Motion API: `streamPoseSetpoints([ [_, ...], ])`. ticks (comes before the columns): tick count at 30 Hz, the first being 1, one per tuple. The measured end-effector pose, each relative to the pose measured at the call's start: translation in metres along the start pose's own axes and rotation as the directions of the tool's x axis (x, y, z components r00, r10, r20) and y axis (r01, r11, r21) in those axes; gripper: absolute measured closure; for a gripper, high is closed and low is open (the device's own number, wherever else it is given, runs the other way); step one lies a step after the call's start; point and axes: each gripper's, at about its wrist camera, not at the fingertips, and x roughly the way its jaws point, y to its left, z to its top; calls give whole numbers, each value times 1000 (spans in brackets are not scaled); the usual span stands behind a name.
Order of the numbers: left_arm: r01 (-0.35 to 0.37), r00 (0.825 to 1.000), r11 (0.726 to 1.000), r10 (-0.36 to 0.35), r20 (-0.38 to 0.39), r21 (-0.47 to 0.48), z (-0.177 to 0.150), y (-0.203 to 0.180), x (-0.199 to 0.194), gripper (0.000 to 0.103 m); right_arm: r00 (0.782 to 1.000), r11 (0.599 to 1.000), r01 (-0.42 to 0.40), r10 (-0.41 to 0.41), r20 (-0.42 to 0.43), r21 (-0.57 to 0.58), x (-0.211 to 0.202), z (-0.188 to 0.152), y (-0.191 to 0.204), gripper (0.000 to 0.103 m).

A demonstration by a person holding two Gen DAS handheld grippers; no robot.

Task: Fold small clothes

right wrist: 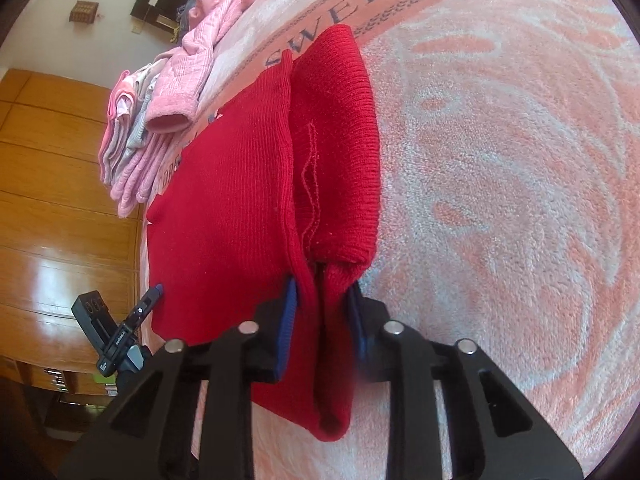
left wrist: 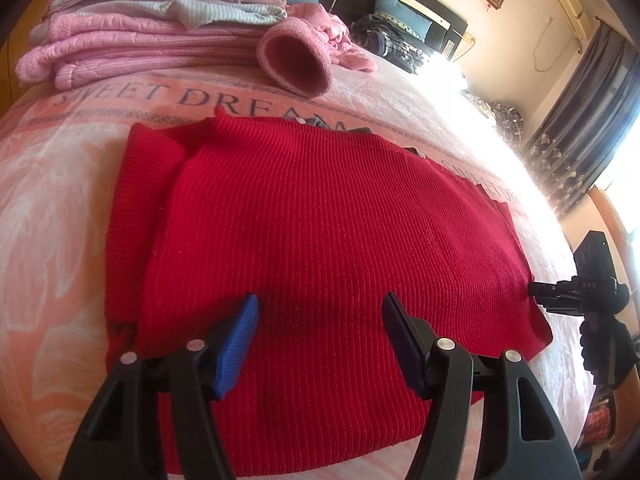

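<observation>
- Folding is mid-way, I judge: my right gripper [right wrist: 320,312] is pinching a doubled edge of the red ribbed knit sweater [left wrist: 320,216], lifting that fold off the pink patterned blanket [right wrist: 500,160] on the bed.
- My left gripper [left wrist: 320,336] hovers spread over the near part of the sweater, holding nothing.
- The sweater lies flat mid-bed, one side already turned over at the left.
- A stack of folded pink and grey clothes [left wrist: 152,28] sits at the far left.
- Next, I'd carry the pinched edge across the body and lay it square, the left gripper steadying the cloth.
</observation>
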Motion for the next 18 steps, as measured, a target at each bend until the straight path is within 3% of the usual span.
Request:
streamPoseSetpoints([
  [18, 4, 1000, 998, -4, -6, 62, -4, -2, 3, 36, 998, 999, 30, -30, 48, -12, 0, -8, 3, 94],
])
